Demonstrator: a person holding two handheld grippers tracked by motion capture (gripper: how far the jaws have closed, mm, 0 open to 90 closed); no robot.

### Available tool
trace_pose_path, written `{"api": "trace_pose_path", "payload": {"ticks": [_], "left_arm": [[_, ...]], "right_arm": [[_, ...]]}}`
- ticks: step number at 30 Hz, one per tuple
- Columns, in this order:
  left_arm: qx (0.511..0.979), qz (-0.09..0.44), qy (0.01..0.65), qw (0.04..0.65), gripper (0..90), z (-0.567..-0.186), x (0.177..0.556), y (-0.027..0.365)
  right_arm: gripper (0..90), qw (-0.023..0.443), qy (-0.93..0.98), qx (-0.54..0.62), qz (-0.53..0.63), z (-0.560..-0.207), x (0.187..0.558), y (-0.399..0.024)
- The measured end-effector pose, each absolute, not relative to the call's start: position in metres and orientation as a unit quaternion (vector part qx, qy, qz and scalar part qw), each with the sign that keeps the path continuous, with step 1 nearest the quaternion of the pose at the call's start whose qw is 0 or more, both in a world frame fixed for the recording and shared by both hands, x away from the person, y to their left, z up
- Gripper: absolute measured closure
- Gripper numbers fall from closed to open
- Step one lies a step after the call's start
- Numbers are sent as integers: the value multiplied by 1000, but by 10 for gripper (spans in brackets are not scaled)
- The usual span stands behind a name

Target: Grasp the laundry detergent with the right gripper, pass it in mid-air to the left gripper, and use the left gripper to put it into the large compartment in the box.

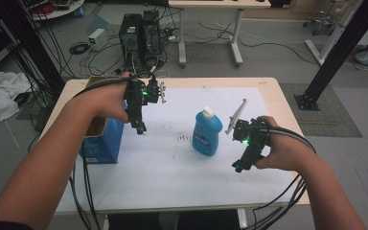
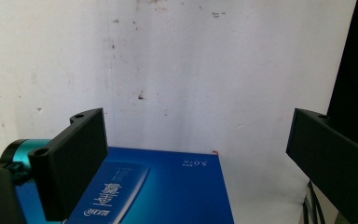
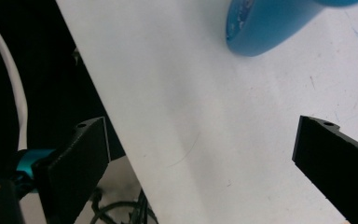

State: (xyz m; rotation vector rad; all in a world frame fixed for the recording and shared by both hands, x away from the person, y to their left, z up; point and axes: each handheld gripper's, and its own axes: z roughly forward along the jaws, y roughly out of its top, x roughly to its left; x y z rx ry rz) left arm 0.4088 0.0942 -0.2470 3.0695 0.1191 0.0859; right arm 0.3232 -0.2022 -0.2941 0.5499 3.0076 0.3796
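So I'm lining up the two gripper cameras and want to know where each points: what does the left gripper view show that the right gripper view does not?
The left gripper view shows the blue box with white print, lying below its wide-apart jaws. The right gripper view instead shows the rounded base of the blue bottle at the top, plus the table edge with dark floor and cables beyond it. Both share the white table sheet and a pair of black jaws standing open with nothing between them.
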Motion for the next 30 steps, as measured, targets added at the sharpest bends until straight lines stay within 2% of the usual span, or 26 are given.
{"api": "trace_pose_path", "payload": {"ticks": [5, 13, 30], "left_arm": [[998, 26, 38, 38, 53, -248, 410, 92], [998, 24, 41, 35, 53, -250, 411, 94], [998, 22, 38, 35, 53, -254, 412, 92]], "right_arm": [[30, 36, 968, 194, 158, -305, 331, -217], [30, 20, 951, 221, 217, -326, 345, -234], [30, 11, 929, 244, 277, -359, 362, -242]]}}
